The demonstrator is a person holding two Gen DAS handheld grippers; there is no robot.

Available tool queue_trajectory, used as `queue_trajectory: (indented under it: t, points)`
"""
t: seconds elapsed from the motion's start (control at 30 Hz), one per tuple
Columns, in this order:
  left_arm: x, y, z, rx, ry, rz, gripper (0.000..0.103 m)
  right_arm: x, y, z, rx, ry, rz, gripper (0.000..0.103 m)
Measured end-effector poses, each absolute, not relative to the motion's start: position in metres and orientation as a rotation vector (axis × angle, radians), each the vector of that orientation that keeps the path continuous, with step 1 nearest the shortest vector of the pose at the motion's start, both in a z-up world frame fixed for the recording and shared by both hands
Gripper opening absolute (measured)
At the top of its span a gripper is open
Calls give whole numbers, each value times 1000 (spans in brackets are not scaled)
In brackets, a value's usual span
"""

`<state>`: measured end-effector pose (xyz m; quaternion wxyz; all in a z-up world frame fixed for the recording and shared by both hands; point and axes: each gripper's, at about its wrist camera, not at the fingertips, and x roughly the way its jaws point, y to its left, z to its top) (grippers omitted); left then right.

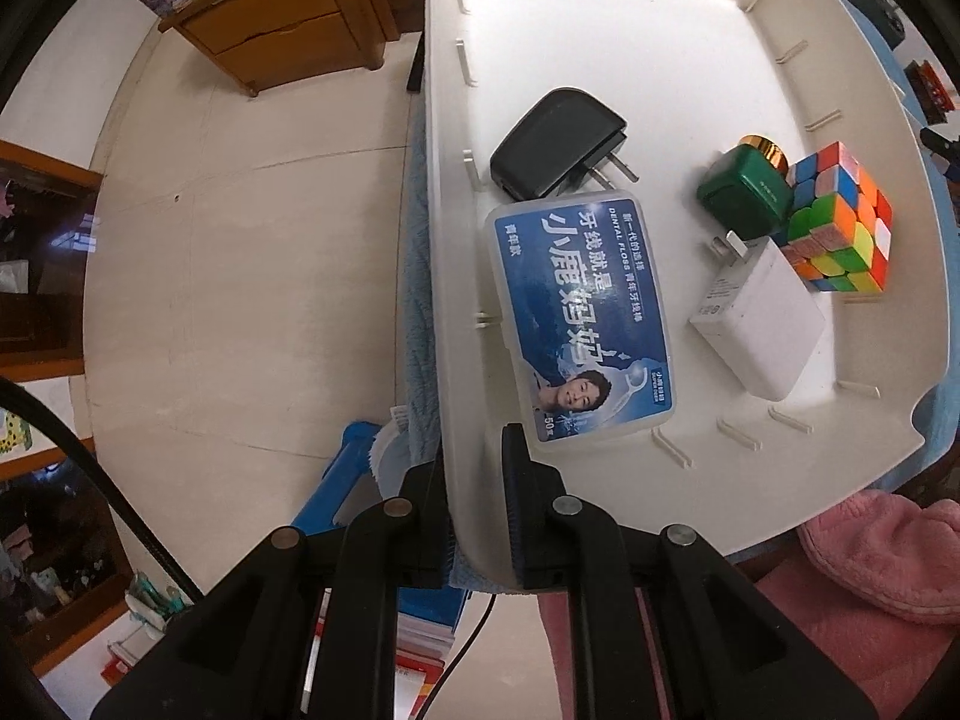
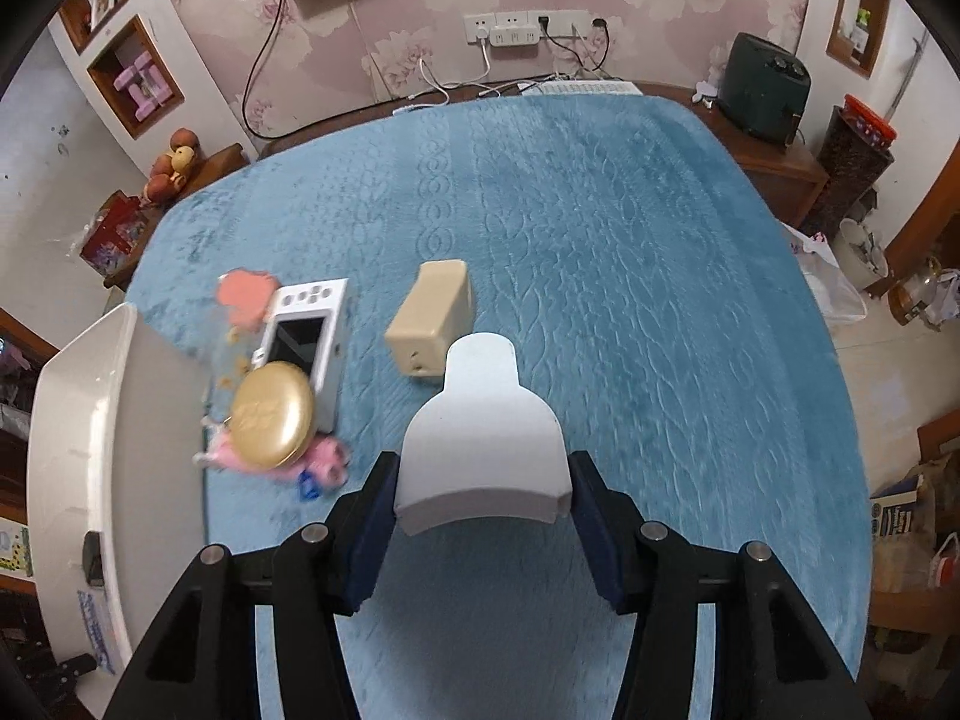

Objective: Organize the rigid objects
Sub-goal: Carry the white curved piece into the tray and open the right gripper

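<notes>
My left gripper (image 1: 474,462) is shut on the near side wall of a white tray (image 1: 600,30), one finger outside and one inside. In the tray lie a blue dental floss box (image 1: 582,318), a black charger (image 1: 555,141), a white charger (image 1: 759,324), a green box with a gold cap (image 1: 744,198) and a colour cube (image 1: 840,222). My right gripper (image 2: 483,468) is shut on a pale grey-white bottle-shaped piece (image 2: 483,420), held above the blue cloth (image 2: 600,240). The tray (image 2: 78,420) stands at the left.
On the cloth lie a beige block (image 2: 432,315), a white device (image 2: 309,330), a round gold case (image 2: 273,414) and small pink items (image 2: 327,462). A wooden drawer unit (image 1: 282,18) stands on the floor. Cables and sockets (image 2: 516,30) line the far wall.
</notes>
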<state>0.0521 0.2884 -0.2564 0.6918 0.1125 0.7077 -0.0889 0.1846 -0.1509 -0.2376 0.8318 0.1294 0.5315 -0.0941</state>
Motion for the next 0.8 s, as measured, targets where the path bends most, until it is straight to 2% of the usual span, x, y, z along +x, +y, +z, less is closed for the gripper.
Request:
queue_trajectory:
  t: [0.8]
  points:
    - [45, 292, -242, 241, 1524, -325, 14, 104, 22, -143, 171, 1006, 40, 56]
